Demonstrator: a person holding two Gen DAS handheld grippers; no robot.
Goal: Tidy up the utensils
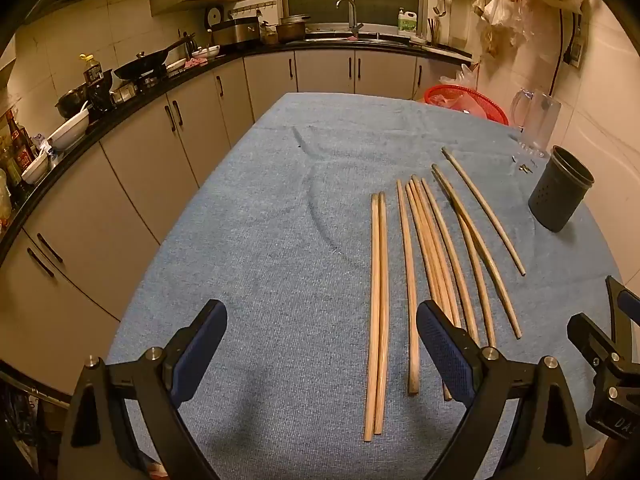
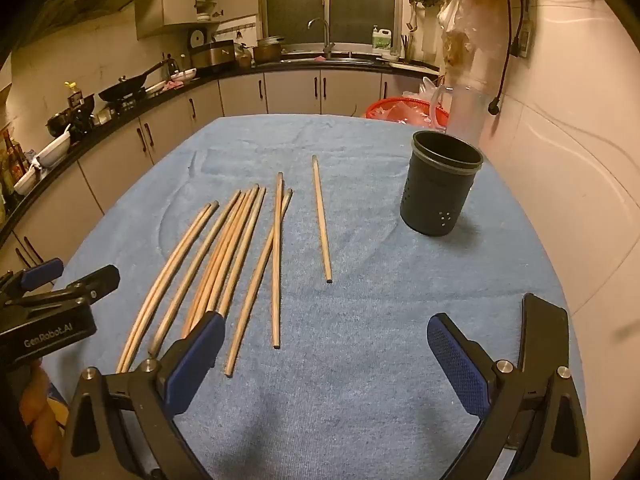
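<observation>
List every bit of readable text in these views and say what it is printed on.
"GenRobot.AI": on the black body of the left gripper, seen in the right wrist view.
"DA": cut off at the frame edge, on the right gripper body, left wrist view.
Labels on the green jug and the counter bottles: too small to read.

This is looking like a home kitchen — a sink tap (image 1: 349, 10), a wok (image 1: 146, 65) and cupboards (image 1: 192, 120) are lining the wall.

Chopsticks (image 1: 406, 280): I count nine or ten; the middle bunch overlaps, so I can't be sure.
Dark cup (image 1: 560, 196): one, far right.
Clear jug (image 1: 538, 120): one.
Red basket (image 1: 480, 100): one.
</observation>
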